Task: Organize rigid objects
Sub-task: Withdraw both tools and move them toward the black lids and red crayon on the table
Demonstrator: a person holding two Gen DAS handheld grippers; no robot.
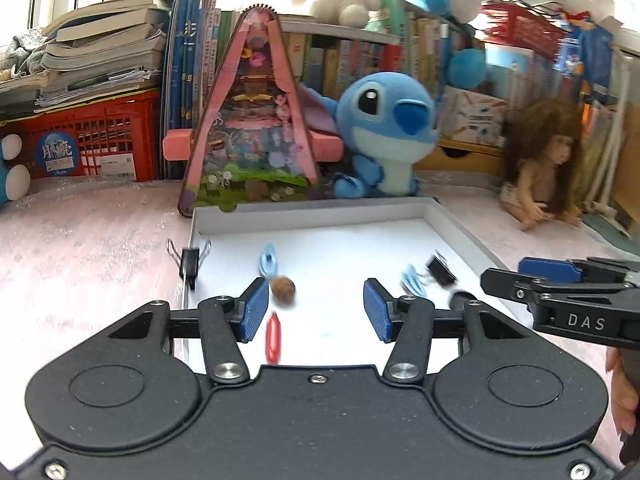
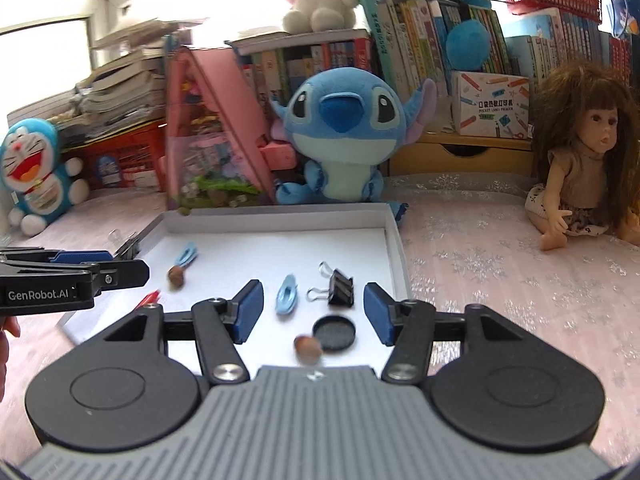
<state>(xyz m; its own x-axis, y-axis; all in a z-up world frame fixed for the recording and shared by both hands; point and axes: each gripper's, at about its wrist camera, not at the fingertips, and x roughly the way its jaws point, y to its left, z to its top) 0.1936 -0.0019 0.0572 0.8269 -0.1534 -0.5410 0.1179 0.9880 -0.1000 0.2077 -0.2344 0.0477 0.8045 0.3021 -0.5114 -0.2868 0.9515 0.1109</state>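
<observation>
Trouble could come quickly here, because the white tray [image 2: 394,240] is full of small things that roll and skid: a walnut [image 2: 307,348] lies just beside a black round cap [image 2: 334,333] near the front edge, and another walnut [image 1: 283,289] sits close by a red capsule-shaped piece [image 1: 273,338] on the other side. A careless nudge from a blue pad could send either nut rolling off the tray's open front, or knock the black binder clip [image 2: 340,288] into the pale blue clip [image 2: 286,299] beside it. One more binder clip [image 1: 189,262] is clamped on the tray's left wall, and a bump there might shift the whole tray across the counter [image 2: 500,264]. The two tools also sit near each other, so a collision is possible. Now the left hand-held gripper [image 1: 316,307]: jaws parted to a middling gap, nothing between the pads, the nut just ahead of its left finger but apart from it. The right hand-held gripper [image 2: 314,307] stands wider, empty too, hovering above the blue clip, binder clip and cap, touching none.
</observation>
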